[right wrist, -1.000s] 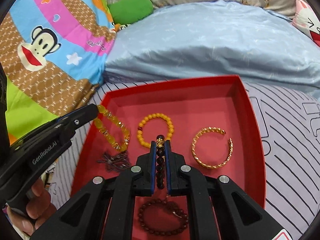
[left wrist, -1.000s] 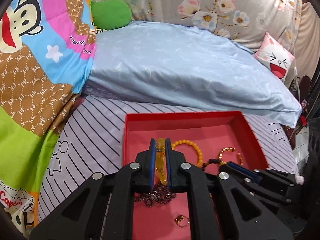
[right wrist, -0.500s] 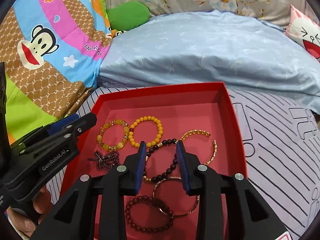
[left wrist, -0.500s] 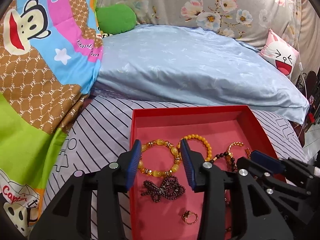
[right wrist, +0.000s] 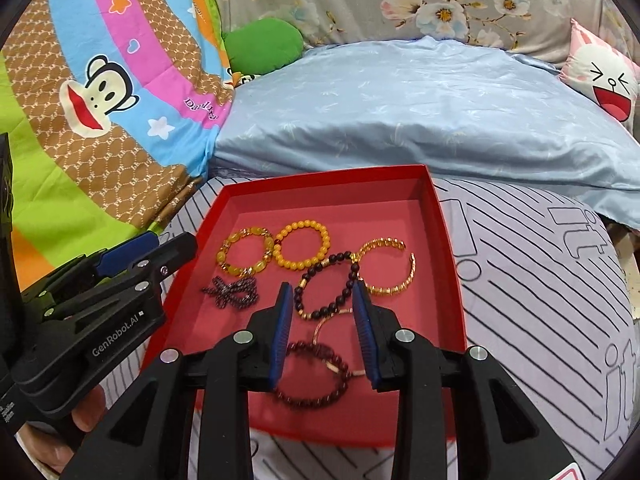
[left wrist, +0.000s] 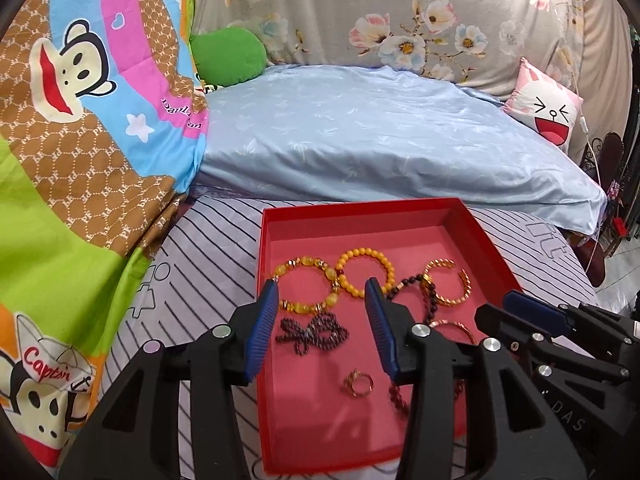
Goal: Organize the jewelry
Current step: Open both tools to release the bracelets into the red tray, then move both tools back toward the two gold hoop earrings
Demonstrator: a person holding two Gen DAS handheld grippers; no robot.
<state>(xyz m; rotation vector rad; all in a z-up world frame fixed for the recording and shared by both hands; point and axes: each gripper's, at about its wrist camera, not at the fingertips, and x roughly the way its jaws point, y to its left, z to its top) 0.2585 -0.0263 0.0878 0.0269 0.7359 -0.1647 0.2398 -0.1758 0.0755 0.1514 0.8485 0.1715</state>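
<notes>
Left tool (left wrist: 322,294): spread, empty, above amber bracelet (left wrist: 306,286).
Right tool (right wrist: 322,294): spread, empty; dark bead bracelet (right wrist: 326,286) lies just ahead between its tips.
Jewelry: all inside red tray (right wrist: 444,216) on bed.

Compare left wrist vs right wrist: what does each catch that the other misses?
Left wrist only: a small gold ring lying near the front of the red tray.

Right wrist only: the whole dark red bead bracelet and the full black bead bracelet; in the left view the tool partly hides both.

Both: the tray, two yellow bead bracelets, the gold bangle, the dark bow piece, and both tools open, left tool and right tool.
</notes>
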